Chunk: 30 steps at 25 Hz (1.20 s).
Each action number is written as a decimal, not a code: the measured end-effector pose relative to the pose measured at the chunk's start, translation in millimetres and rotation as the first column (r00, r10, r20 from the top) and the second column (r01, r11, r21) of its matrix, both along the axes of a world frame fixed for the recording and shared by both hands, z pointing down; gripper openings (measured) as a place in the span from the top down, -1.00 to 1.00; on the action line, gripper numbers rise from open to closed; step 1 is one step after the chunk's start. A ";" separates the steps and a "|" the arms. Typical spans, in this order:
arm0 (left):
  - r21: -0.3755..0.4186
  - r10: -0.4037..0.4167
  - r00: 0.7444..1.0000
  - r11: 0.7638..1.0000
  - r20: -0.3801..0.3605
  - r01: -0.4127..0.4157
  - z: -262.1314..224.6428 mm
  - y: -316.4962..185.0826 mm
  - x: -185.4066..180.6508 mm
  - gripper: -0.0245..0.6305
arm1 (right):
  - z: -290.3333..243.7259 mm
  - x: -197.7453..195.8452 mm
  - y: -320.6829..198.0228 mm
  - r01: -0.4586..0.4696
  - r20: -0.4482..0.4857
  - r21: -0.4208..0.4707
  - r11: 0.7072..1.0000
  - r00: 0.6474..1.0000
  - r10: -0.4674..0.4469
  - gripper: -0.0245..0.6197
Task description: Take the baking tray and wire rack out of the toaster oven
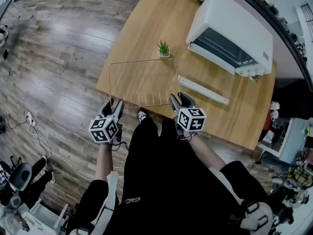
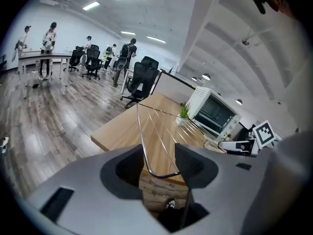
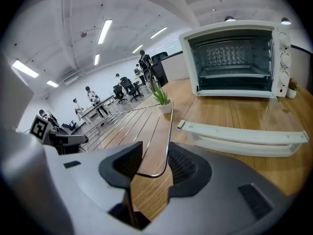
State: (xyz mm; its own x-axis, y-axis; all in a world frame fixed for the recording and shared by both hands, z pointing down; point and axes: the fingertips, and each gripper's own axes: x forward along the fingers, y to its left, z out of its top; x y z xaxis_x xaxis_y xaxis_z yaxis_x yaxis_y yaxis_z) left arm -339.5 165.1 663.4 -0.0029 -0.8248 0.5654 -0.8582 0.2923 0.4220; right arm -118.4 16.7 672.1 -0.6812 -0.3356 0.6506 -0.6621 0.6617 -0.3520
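Observation:
The wire rack (image 1: pixel 142 82) is a thin metal grid that hangs level over the near left part of the wooden table (image 1: pixel 146 23). My left gripper (image 1: pixel 115 104) is shut on its near left corner, and the bent wire (image 2: pixel 156 126) spans the gap between the pads. My right gripper (image 1: pixel 177 99) is shut on the near right corner, where the wire (image 3: pixel 146 116) runs between the pads. A shallow white baking tray (image 1: pixel 203 89) lies on the table in front of the white toaster oven (image 1: pixel 230 38), whose dark inside (image 3: pixel 234 58) shows.
A small potted plant (image 1: pixel 164 48) stands on the table just beyond the rack's far edge. The table's near edge lies under the grippers, with wood floor and cables (image 1: pixel 39 141) to the left. Office chairs (image 2: pixel 142 80) and people stand far off.

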 end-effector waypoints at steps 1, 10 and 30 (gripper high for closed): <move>-0.006 0.000 1.000 1.000 -0.006 0.000 5.0 1.4 -2.5 0.29 | 4.9 -2.2 1.7 0.000 -0.008 -0.008 1.000 1.000 0.000 0.39; -0.052 0.024 1.000 0.998 -0.018 -0.024 40.2 -0.8 -16.7 0.29 | 45.8 -13.1 6.1 -0.010 -0.089 -0.056 0.998 0.996 0.005 0.39; -0.177 0.021 0.998 0.984 0.067 -0.008 79.5 -10.0 -17.7 0.28 | 72.4 -17.0 -5.2 -0.020 -0.139 -0.039 0.999 0.990 0.014 0.30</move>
State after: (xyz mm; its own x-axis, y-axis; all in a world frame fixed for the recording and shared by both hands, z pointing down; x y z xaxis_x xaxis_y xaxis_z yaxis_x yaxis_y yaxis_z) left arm -357.2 155.1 742.8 -0.0355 -0.7122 0.7011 -0.8881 0.3443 0.3047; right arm -135.4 11.5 744.6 -0.5778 -0.3179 0.7517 -0.7173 0.6373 -0.2818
